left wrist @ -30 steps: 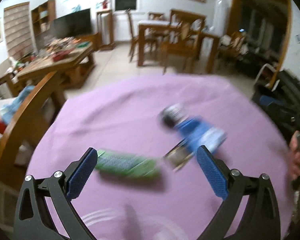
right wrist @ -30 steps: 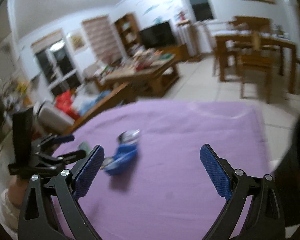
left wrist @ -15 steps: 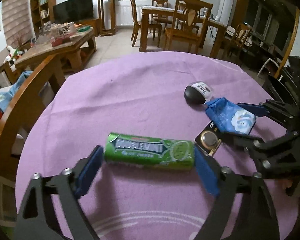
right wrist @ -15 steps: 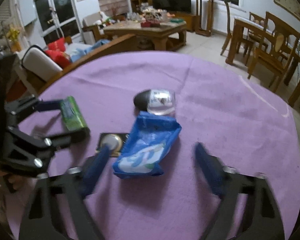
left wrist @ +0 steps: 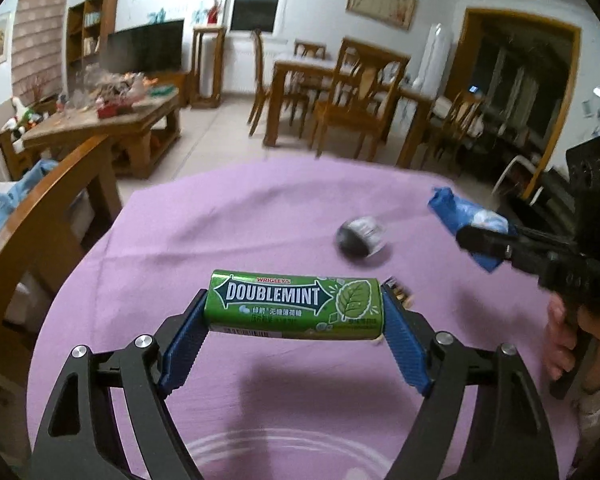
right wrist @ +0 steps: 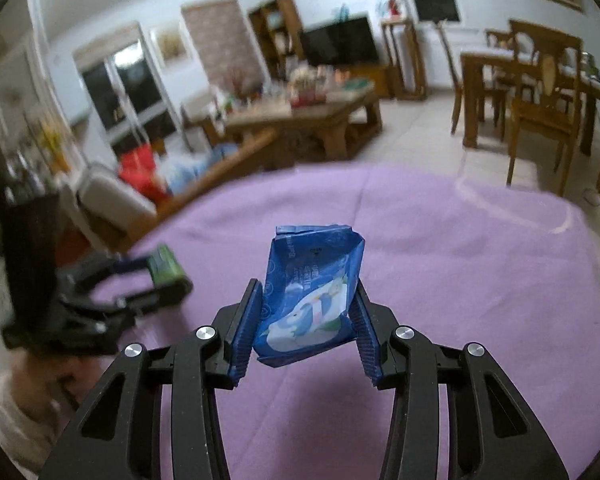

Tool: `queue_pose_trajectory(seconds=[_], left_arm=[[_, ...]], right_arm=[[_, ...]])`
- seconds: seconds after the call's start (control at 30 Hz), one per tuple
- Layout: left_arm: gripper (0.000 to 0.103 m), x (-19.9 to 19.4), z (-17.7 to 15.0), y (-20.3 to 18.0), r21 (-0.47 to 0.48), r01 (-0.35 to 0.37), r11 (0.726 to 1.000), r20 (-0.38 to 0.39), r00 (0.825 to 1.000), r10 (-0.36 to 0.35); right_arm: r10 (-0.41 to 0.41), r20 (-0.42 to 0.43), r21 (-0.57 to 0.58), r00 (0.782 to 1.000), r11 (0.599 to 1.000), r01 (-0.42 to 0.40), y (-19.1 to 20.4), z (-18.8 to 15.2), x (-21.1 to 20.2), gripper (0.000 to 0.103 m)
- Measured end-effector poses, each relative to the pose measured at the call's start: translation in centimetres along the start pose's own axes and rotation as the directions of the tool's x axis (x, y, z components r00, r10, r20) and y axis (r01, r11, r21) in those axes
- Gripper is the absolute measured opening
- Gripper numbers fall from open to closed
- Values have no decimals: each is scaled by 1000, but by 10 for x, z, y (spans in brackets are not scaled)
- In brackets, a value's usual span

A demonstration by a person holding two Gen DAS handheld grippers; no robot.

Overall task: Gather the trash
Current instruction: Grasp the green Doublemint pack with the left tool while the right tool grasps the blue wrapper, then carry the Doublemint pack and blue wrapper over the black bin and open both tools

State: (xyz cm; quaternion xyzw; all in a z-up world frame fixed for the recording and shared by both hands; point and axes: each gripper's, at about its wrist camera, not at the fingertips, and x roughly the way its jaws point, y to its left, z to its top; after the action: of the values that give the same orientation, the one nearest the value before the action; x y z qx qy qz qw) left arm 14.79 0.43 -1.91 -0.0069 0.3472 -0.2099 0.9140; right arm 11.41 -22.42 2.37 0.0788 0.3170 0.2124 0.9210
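Note:
My left gripper (left wrist: 294,316) is shut on a green Doublemint gum pack (left wrist: 294,305) and holds it crosswise above the purple tablecloth (left wrist: 228,216). My right gripper (right wrist: 306,312) is shut on a crumpled blue wrapper (right wrist: 314,292), lifted off the cloth. The right gripper with the blue wrapper (left wrist: 470,222) also shows at the right of the left wrist view. The left gripper with the gum pack (right wrist: 168,266) shows at the left of the right wrist view. A small dark jar with a white label (left wrist: 360,236) and a small battery card (left wrist: 398,292) lie on the cloth.
A wooden chair back (left wrist: 40,216) stands at the table's left edge. Beyond are a cluttered coffee table (left wrist: 112,120), a dining table with chairs (left wrist: 340,92) and a TV (left wrist: 146,50). A white plate rim (left wrist: 292,444) shows at the near edge.
Both grippers closed on their items and lifted them: the left took the gum pack, the right took the blue wrapper. The jar and battery card stayed on the cloth.

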Motion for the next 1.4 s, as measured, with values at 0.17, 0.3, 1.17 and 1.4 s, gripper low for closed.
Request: queue_pose_trajectory(seconds=[0.17,0.3,1.17,1.4], left_arm=[[80,-19,17,-21,4,61,998,114,992,-61],[80,-27,35,-46,17,122,992,187,975,-123],[80,75,75,-343,327,493,807,89,834,-545],[80,105,71,-364,322,506,800,41,837,-546]], right_arm=[[-91,201,16,975,996,89,-23,10,-69,44],[-158,303,61,940,987,146,-53,13,-122,44],[-535,403,402,742,832,382,-291,-75,-334,44],[-561,380,447,735,807,385,-329,-95,-336,44]])
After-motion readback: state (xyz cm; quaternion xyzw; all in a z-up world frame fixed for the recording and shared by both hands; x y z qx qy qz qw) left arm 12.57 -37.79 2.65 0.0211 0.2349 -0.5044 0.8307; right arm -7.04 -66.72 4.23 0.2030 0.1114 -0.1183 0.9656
